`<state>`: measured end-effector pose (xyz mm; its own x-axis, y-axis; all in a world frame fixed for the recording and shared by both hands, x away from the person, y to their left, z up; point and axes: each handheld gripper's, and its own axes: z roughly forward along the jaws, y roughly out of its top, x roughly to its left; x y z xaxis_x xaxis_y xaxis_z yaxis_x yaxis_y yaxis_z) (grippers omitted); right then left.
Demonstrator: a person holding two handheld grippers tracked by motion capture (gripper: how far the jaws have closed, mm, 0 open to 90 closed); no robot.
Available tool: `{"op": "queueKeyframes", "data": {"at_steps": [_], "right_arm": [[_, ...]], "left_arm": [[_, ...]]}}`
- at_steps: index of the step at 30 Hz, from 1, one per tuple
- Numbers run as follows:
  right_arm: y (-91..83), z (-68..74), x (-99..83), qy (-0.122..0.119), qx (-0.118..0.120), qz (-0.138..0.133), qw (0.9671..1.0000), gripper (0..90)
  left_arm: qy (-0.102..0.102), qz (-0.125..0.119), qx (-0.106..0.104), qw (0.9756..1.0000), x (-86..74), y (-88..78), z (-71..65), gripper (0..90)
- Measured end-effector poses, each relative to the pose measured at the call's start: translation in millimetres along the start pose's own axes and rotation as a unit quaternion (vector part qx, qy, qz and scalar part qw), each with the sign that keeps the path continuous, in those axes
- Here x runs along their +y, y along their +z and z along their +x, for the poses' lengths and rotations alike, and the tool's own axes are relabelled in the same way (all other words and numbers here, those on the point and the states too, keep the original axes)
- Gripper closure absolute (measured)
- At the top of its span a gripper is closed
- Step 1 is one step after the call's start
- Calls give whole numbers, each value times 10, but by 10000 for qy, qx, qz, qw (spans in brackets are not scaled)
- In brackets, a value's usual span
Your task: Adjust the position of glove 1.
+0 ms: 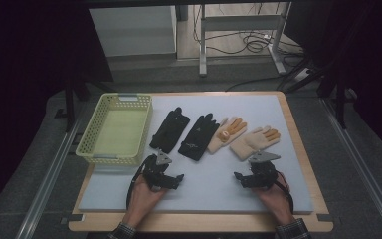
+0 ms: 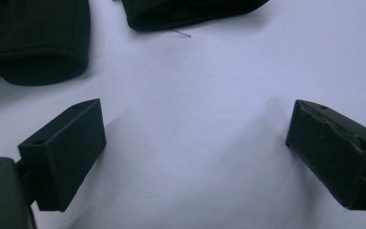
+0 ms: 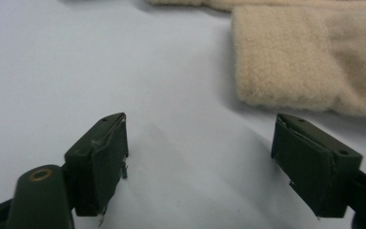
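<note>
Both tools sit low on the pale blue mat, nothing held: left gripper (image 1: 178,178) and right gripper (image 1: 237,176) stand spread. Beyond lie two black fabric gloves (image 1: 169,129) and two cream fleece gloves (image 1: 254,141) (untouched). Approach stage, I judge; next, close on a cuff, probably for the yellow plastic basket (image 1: 91,144).

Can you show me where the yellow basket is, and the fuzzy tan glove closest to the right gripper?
yellow basket (image 1: 90,147): high view, its left rim.
fuzzy tan glove (image 3: 286,62): right gripper view, its cuff.
</note>
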<state>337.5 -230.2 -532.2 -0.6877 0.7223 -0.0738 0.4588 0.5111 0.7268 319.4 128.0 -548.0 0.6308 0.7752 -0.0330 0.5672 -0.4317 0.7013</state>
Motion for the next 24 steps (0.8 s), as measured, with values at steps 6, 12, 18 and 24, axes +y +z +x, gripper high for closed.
{"op": "queueKeyframes", "data": {"at_steps": [6, 12, 18, 24], "right_arm": [[11, -22, 1, 120, 20, 50, 9999, 166], [13, -23, 0, 125, 13, 53, 9999, 163], [14, -23, 1, 131, 4, 59, 9999, 159], [14, -24, 1, 142, 4, 65, 9999, 158]], "left_arm": [[-24, -1, -18, 10000, -3, 2, 7, 60], [-26, -1, -20, 10000, -3, 2, 7, 60], [-32, 0, -26, 10000, -3, 2, 8, 61], [-37, -8, -43, 10000, -5, -3, 14, 61]]}}
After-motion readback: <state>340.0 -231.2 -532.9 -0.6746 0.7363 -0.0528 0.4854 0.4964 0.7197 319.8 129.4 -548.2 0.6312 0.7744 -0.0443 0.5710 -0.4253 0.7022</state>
